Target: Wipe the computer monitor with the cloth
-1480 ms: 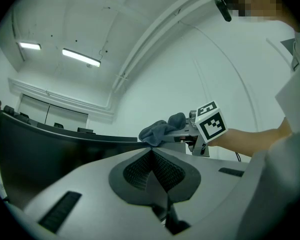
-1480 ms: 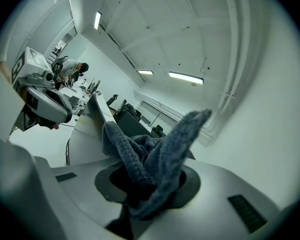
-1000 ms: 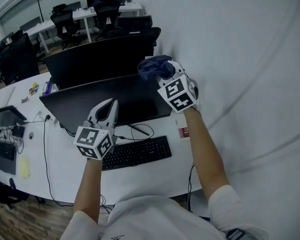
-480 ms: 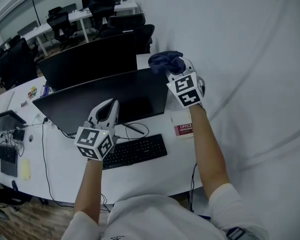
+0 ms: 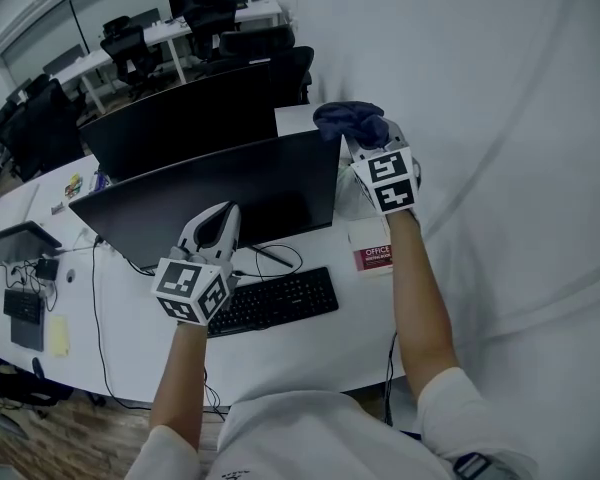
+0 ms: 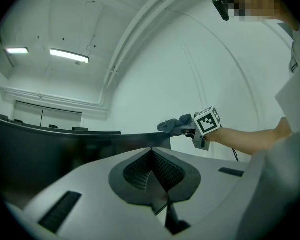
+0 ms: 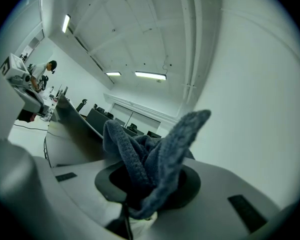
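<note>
The dark monitor (image 5: 220,193) stands on the white desk, its screen facing me. A bunched dark blue cloth (image 5: 348,120) sticks out of my right gripper (image 5: 365,140), which is shut on it just past the monitor's upper right corner. In the right gripper view the cloth (image 7: 150,159) fills the jaws, with the monitor's edge (image 7: 77,121) off to the left. My left gripper (image 5: 218,220) is shut and empty, held low in front of the screen's bottom edge. The left gripper view shows its closed jaws, the monitor's top edge (image 6: 65,134) and the right gripper (image 6: 190,130) with the cloth (image 6: 174,125).
A black keyboard (image 5: 270,303) and cables lie on the desk (image 5: 310,353) below the monitor. A small box with a red label (image 5: 372,248) sits by the monitor's right side. A second monitor (image 5: 180,103) stands behind. The white wall (image 5: 500,148) is close on the right.
My right gripper has carried the cloth rightward, from over the screen's upper right area to just past its top right corner. The left gripper has barely moved.
</note>
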Demonstrator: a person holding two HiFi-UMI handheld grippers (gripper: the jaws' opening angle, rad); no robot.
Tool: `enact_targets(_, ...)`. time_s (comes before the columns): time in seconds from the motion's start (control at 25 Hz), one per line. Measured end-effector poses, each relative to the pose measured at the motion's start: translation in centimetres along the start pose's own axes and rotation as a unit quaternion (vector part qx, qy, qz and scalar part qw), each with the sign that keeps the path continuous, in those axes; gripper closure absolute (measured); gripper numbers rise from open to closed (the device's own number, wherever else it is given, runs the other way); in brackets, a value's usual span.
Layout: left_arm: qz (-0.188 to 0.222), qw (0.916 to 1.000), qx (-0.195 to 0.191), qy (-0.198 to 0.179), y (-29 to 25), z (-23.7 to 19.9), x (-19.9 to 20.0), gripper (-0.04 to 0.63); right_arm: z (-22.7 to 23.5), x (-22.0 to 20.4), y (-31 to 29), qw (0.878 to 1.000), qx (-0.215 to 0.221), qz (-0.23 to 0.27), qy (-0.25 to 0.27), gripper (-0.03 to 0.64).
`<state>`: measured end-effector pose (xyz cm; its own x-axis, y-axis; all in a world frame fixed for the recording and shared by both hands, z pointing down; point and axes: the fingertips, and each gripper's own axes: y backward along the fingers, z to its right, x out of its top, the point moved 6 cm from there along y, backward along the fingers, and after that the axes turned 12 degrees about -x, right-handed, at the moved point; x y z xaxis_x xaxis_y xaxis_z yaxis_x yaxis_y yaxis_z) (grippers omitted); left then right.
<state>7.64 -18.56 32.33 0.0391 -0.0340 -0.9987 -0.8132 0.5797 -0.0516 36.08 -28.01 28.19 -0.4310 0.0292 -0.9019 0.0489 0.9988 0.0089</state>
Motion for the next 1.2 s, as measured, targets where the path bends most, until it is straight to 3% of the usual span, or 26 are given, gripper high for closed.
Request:
enact_targets(0.2, -0.008, 1.0000, -0.002, 0.000, -0.4, 0.3, 0.0, 0.589, 0.5, -2.8, 0.0, 1.000, 0.000, -0.020, -0.022, 0.512)
enact_targets(0.64, -0.024, 0.9995, -0.019, 0.008, -2.0, 1.1, -1.7, 0.589, -4.1, -9.4, 1.2, 0.998, 0.038, -0.047, -0.001, 0.512)
enact_targets(0.92, -0.027, 0.9986, -0.023, 0.040, -2.7, 1.6, -3.4, 0.588, -6.0, -11.3, 2.2, 0.995, 0.050, -0.042, 0.071, 0.512)
enact_targets(1.2, -0.043, 0.9967, -0.031, 0.062, -3.1, 2.6, -5.7, 0.588, -8.9, -16.2, 3.1, 0.984, 0.086, -0.074, 0.135, 0.512)
